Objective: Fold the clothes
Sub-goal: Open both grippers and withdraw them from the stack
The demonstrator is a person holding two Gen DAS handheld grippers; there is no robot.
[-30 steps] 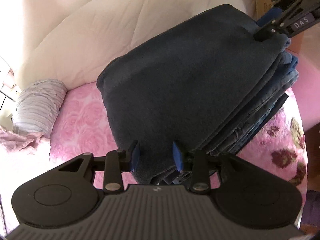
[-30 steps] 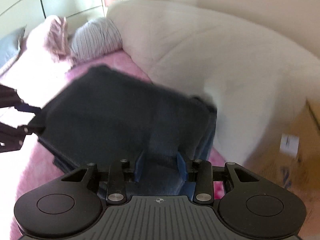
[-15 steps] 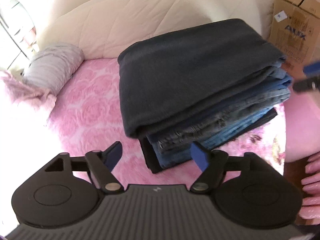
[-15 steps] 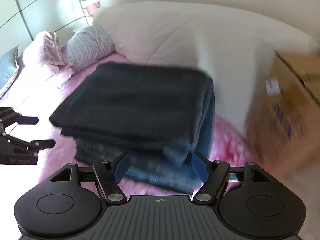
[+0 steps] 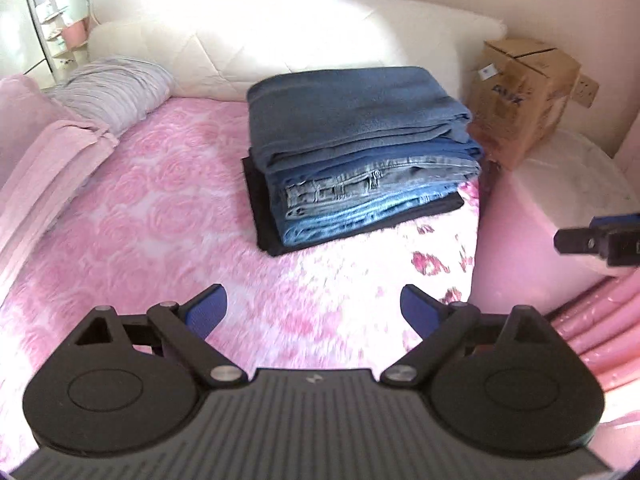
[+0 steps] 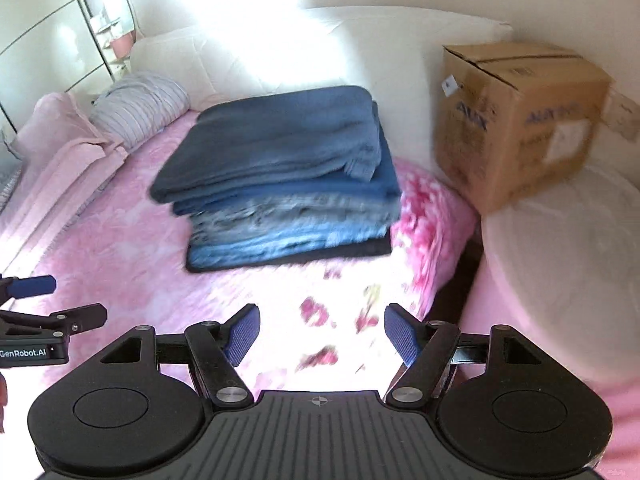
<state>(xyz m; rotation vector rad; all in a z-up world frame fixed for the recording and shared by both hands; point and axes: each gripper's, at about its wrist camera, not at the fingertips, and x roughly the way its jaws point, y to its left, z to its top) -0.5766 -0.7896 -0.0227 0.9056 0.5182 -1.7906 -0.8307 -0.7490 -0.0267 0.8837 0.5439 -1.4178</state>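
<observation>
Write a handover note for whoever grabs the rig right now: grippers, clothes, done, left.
Left gripper: open, empty, over the pink bedspread, short of the pile.
Right gripper: open, empty, also clear of it.
Stack of folded clothes: on the bed by the cardboard box, dark blue top piece folded, jeans beneath.
Done: the stack looks finished.
Left: no unfolded garment in view; look for the next.

Blown-out backlight, motion blur, fisheye warp
</observation>
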